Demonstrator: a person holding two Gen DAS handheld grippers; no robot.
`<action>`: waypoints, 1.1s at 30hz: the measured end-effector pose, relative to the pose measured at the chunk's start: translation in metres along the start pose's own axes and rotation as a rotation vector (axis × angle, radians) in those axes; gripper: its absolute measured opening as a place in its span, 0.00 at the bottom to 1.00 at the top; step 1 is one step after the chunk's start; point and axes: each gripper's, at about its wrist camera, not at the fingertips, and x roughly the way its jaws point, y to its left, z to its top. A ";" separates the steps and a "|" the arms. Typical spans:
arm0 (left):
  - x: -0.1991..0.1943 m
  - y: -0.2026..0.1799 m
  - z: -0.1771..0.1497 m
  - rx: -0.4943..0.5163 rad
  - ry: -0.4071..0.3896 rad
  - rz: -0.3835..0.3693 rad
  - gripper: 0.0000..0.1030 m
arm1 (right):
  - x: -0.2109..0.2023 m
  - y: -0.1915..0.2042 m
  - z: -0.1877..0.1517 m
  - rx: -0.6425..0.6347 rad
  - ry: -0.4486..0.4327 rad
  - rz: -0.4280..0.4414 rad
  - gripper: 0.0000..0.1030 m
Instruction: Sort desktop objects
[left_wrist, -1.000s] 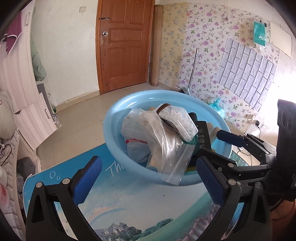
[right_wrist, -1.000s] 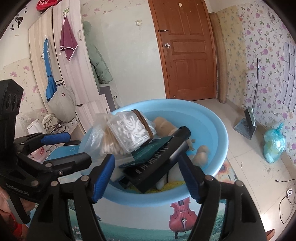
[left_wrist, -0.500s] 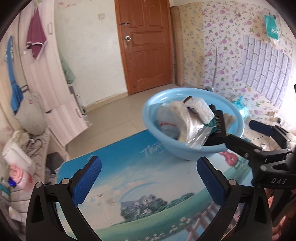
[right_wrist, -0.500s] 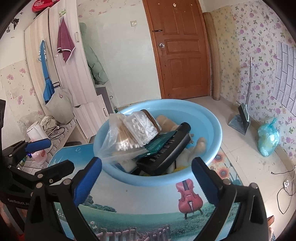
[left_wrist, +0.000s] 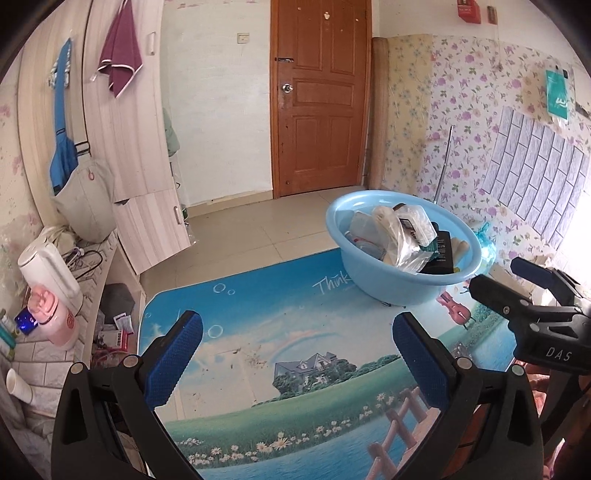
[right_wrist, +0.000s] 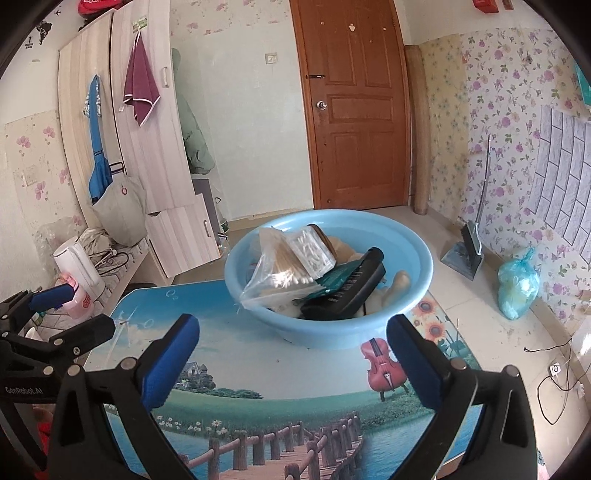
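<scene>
Fingers of both grippers spread, empty; filled basin (right_wrist: 413, 295) beyond on table (right_wrist: 258, 369).

Basin (right_wrist: 413, 254): pale blue, plain. Inside it, a black case (right_wrist: 347, 291) with white lettering, a dark green packet (right_wrist: 334, 275) under it, a clear bag (right_wrist: 277, 273) showing tan-stemmed white-tipped swabs, cream shapes (right_wrist: 395, 284) at the rim.

Table (right_wrist: 258, 365) under the basin: printed scene, sky blue with bubbles, green meadow, daisies, brown boardwalk over blue water; red violin (right_wrist: 382, 363) and yellow sunflowers (right_wrist: 428, 317) just right of the basin.

Behind the basin: orange-brown door (right_wrist: 358, 110); wallpaper (right_wrist: 509, 110) showing pink and purple flowers on white.

Gripper pads (right_wrist: 173, 354): blue, textured, on black frames.
</scene>
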 end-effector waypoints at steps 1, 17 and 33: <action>0.000 0.001 0.000 -0.003 -0.003 -0.001 1.00 | 0.000 0.002 -0.001 -0.003 0.007 0.004 1.00; 0.002 0.008 -0.007 -0.038 0.010 0.011 1.00 | 0.007 0.009 -0.009 -0.018 0.023 0.005 1.00; -0.004 0.003 -0.008 -0.020 0.004 0.002 1.00 | 0.006 0.006 -0.009 -0.010 0.029 0.008 1.00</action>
